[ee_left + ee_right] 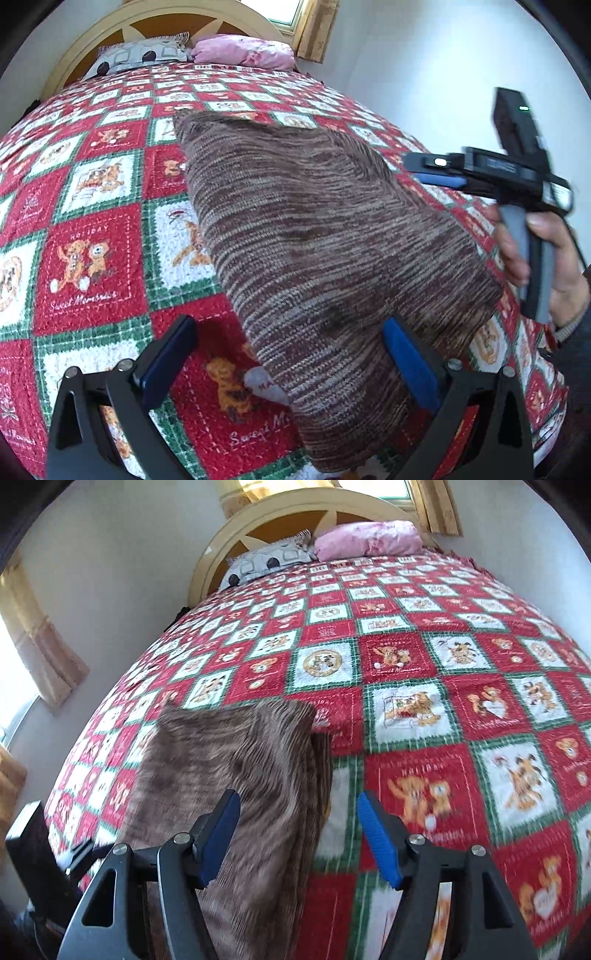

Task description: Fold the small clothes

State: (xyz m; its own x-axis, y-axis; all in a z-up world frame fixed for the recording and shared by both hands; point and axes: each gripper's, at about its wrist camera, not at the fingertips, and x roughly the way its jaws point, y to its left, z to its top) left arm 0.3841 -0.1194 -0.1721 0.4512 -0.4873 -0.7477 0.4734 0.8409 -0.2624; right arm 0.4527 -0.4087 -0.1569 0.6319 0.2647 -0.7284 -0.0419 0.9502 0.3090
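A brown striped knit garment (pixel 332 236) lies folded into a long strip on the red, white and green teddy-bear quilt (pixel 88 258). My left gripper (pixel 291 365) is open, its jaws wide apart over the near end of the garment, holding nothing. My right gripper shows at the right of the left wrist view (pixel 436 171), held in a hand above the garment's right edge. In the right wrist view the right gripper (pixel 299 838) is open and empty, with the garment (pixel 243 775) under its left finger (pixel 218 842).
The quilt (pixel 443 664) covers the whole bed. A grey patterned pillow (pixel 140 55) and a pink pillow (pixel 243 51) lie at the headboard (pixel 207 22). White walls and curtained windows (pixel 40 642) surround the bed.
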